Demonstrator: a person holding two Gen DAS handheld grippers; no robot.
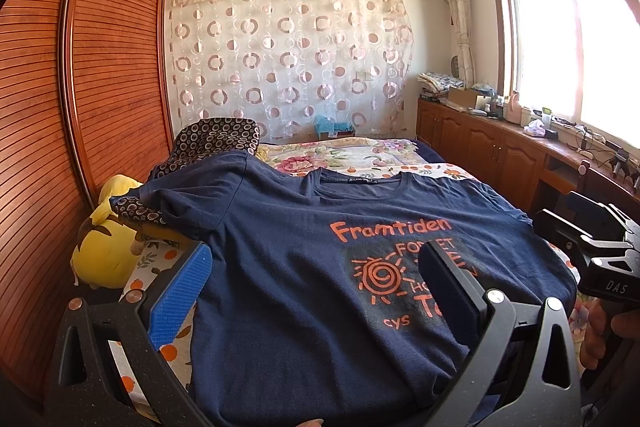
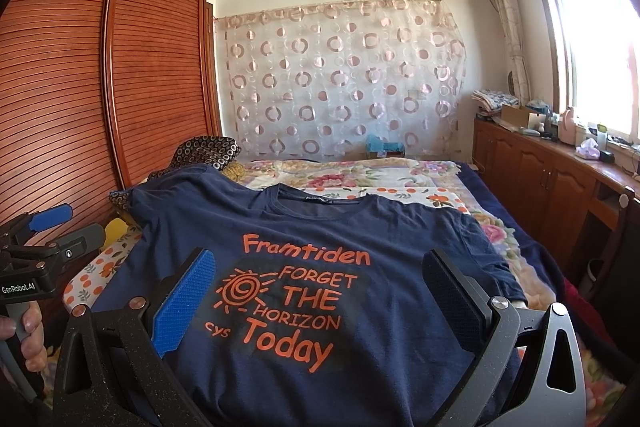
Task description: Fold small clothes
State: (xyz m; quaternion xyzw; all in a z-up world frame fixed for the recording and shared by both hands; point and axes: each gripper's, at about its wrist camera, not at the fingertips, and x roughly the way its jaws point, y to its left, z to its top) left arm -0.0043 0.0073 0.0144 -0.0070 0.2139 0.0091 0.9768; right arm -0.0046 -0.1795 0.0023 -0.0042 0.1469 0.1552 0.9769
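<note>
Left wrist view: your left gripper (image 1: 316, 291) stands wide, holding nothing, above the shirt's left half.
Right gripper: your right gripper (image 2: 316, 295) is equally wide and empty, centred over the print.
Garment: the navy cotton T-shirt with orange lettering (image 2: 360, 235) lies flat, front up, on the floral-quilted bed (image 2: 460, 187).
Long axis: hem nearest you, collar away, running straight ahead of both tools.
Nearer tool: left sleeve to the left gripper, I judge.
View difference: only the right wrist view shows the whole print.
</note>
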